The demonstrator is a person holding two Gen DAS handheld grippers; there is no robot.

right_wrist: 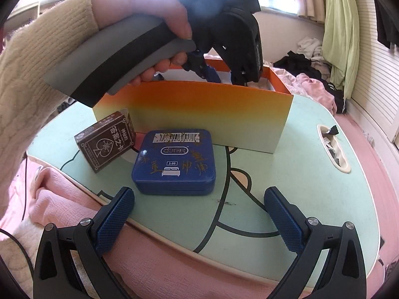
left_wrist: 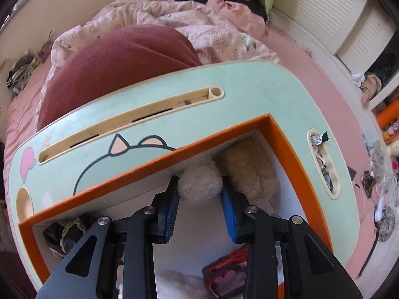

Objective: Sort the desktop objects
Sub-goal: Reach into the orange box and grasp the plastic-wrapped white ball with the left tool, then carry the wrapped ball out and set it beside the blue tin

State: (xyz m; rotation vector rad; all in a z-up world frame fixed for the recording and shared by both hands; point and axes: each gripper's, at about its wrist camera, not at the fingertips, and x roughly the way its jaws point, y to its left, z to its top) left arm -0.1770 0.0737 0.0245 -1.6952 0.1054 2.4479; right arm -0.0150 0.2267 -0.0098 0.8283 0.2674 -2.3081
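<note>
- One bench (right_wrist: 311,174), mint green with a cartoon print.
- One orange box (right_wrist: 194,114) standing on the bench.
- Two felt balls in the box: one grey ball (left_wrist: 200,186) and one tan ball (left_wrist: 249,172).
- One red item (left_wrist: 228,271) in the box, too unclear to name.
- One dark bundle (left_wrist: 62,234) in the box's corner.
- One blue tin (right_wrist: 174,162) on the bench.
- One brown card pack (right_wrist: 106,140) on the bench, just beside the tin.
- Two tools: the left tool (left_wrist: 200,199) and the right tool (right_wrist: 199,221).
- One hand (right_wrist: 147,20) with a cream sleeve (right_wrist: 32,87).
</note>
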